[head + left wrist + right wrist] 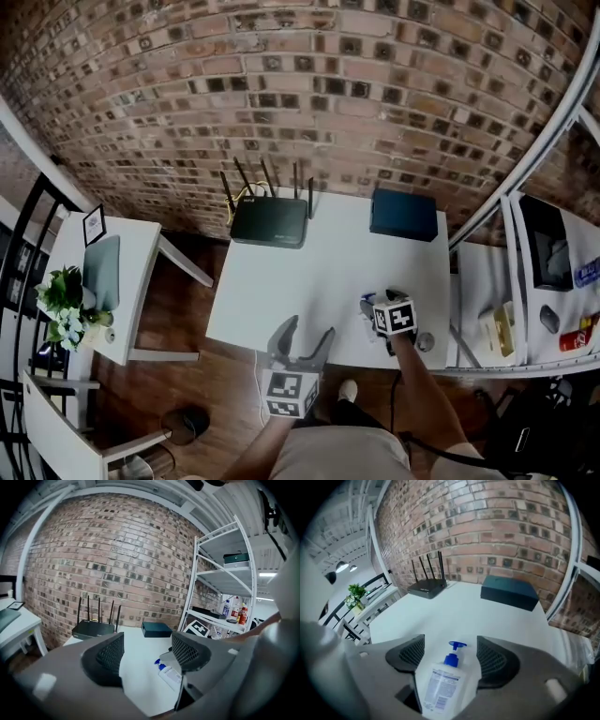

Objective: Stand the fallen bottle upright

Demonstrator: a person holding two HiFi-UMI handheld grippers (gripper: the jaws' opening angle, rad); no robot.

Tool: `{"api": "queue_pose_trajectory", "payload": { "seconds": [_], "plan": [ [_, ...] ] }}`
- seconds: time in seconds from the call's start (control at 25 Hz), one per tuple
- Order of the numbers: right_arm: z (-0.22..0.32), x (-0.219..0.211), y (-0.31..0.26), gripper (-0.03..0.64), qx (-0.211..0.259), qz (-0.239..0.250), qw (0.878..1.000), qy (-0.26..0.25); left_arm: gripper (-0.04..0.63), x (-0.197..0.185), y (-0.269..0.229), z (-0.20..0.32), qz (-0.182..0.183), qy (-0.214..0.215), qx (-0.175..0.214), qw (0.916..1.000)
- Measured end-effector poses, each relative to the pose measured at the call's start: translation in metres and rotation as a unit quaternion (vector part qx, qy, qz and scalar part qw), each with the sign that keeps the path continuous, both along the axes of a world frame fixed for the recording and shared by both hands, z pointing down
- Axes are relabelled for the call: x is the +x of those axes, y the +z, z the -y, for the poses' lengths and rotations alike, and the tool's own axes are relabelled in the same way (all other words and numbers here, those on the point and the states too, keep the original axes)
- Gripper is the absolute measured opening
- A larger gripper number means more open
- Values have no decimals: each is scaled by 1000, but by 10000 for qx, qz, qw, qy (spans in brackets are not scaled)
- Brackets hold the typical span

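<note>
A white pump bottle (440, 686) with a blue pump head lies on its side on the white table (281, 281), near the front right. In the head view only a bit of the bottle (366, 304) shows beside the marker cube. My right gripper (450, 644) points steeply down over it, open, one pad on each side of the bottle's neck with a gap on both sides. My left gripper (307, 330) hovers at the table's front edge, left of the bottle (169, 674). Its jaws stand partly open with nothing between them.
A black router (270, 220) with several antennas and a dark flat box (403, 214) sit at the table's back edge by the brick wall. A white shelf rack (544, 281) holding bottles stands on the right. A side table with a plant (61, 300) is at the left.
</note>
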State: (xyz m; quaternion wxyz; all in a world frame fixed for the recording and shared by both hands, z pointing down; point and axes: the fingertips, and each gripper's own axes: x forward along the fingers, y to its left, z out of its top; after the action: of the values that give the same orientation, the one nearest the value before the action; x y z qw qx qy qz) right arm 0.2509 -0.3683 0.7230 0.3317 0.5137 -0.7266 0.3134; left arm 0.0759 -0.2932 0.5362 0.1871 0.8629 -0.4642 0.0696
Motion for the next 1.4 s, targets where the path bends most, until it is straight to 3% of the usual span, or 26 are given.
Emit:
{"api": "queue_pose_trajectory", "payload": {
  "seconds": [0.24,0.44,0.6,0.68,0.96,1.2,1.4],
  "plan": [
    [20,6,48,302,-921,35,9956,165,322,-17,12,9,27,-374,-134,9992],
    [22,10,75,268,-1490,-125,9885,225,322,-29,9,17,196,-544,-5,9983],
    [22,8,87,231,-1657,-51,9858,281,322,-38,12,17,187,-709,-46,9973],
    [24,9,88,153,-1618,-113,9865,235,322,-42,15,16,216,-753,-81,9969],
    [28,14,79,144,-1343,89,9908,163,322,-40,18,13,252,-746,-118,9968],
    [36,10,37,144,-534,72,9985,11,322,-31,15,11,215,-644,-86,9977],
    [51,1,-10,141,337,-316,9976,-510,320,-24,9,13,157,-594,11,9981]
  ]
}}
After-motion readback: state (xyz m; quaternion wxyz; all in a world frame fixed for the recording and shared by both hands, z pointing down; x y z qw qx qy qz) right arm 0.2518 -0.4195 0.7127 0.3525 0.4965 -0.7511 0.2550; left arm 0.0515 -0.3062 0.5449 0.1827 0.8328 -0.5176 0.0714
